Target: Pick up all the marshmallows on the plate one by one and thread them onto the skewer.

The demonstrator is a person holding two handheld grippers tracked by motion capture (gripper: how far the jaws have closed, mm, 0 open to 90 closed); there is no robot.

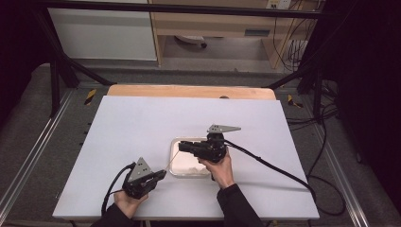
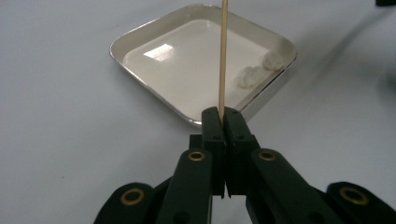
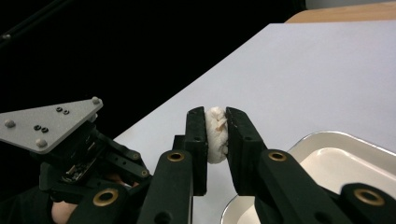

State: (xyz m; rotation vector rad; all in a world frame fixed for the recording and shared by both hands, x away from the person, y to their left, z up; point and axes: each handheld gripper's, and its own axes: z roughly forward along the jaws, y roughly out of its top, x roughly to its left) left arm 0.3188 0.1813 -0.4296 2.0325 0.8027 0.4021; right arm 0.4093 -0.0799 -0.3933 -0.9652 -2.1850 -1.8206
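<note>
Left gripper (image 2: pixel 223 122) clamped on a thin wooden skewer (image 2: pixel 223 56), bare (nothing threaded yet). Right gripper (image 3: pixel 216 133) pinches one white dough-like piece (image 3: pixel 216 133) above the tray (image 2: pixel 140 39). Two pieces (image 2: pixel 252 75) remain in the tray; skewering not yet begun.

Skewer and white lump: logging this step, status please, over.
Left gripper shut on skewer, pointing over tray. Right gripper shut on white lump, above tray. Two lumps left in tray. Nothing in the way.

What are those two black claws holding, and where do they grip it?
Left gripper pinches a thin wooden skewer at its near end. Right gripper clamps a white doughy lump by its sides.
</note>
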